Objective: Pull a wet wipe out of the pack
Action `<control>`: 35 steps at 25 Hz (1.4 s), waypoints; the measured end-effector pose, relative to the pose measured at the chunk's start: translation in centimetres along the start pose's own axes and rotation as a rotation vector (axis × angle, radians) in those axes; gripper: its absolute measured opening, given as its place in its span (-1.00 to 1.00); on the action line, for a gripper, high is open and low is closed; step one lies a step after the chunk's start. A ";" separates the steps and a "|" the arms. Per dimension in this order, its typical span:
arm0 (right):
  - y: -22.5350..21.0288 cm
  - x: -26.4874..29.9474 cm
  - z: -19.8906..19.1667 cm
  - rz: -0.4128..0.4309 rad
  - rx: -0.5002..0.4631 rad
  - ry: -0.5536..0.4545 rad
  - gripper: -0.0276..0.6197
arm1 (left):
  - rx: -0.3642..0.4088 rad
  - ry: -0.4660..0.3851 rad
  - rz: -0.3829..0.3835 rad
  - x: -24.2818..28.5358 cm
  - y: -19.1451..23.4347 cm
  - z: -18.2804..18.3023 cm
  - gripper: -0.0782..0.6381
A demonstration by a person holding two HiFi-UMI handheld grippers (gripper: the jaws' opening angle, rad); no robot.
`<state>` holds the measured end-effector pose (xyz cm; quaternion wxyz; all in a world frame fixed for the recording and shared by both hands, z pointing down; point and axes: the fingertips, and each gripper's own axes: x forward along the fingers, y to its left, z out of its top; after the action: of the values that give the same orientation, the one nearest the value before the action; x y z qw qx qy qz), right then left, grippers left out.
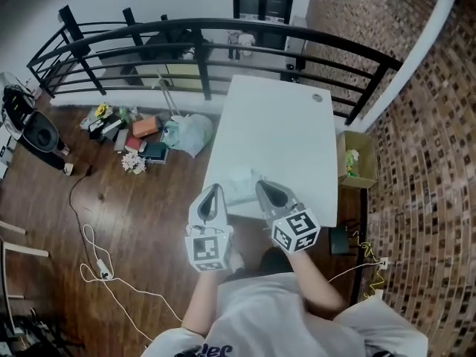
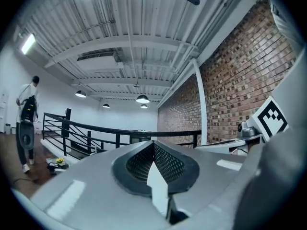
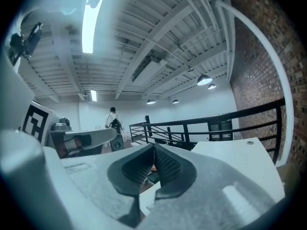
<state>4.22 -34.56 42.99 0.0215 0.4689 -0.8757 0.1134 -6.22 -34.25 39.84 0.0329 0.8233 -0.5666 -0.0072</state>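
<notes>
One white table (image 1: 277, 129), brick wall (image 1: 425, 171)

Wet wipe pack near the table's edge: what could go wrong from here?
The wet wipe pack lies near a corner of the white table, so a pull might drag it off unless one gripper pins it. Left gripper and right gripper are both shut; shut, they may only shove the pack.
</notes>
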 end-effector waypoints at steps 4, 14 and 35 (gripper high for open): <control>0.5 1.1 -1.5 0.024 -0.016 0.030 -0.95 | -0.019 0.045 -0.026 1.9 0.4 -2.1 -0.74; -8.7 1.8 -3.2 0.026 -0.101 0.143 -0.92 | -0.007 0.146 0.004 5.2 2.3 -7.5 -0.74; -11.6 8.8 -3.4 0.607 -0.710 0.579 0.01 | -0.006 0.248 -0.021 6.1 4.6 -14.9 -0.74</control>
<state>8.64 -47.14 49.65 0.3849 0.1087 -0.9144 -0.0634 -7.64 -40.90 55.14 0.1053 0.8236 -0.5496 0.0925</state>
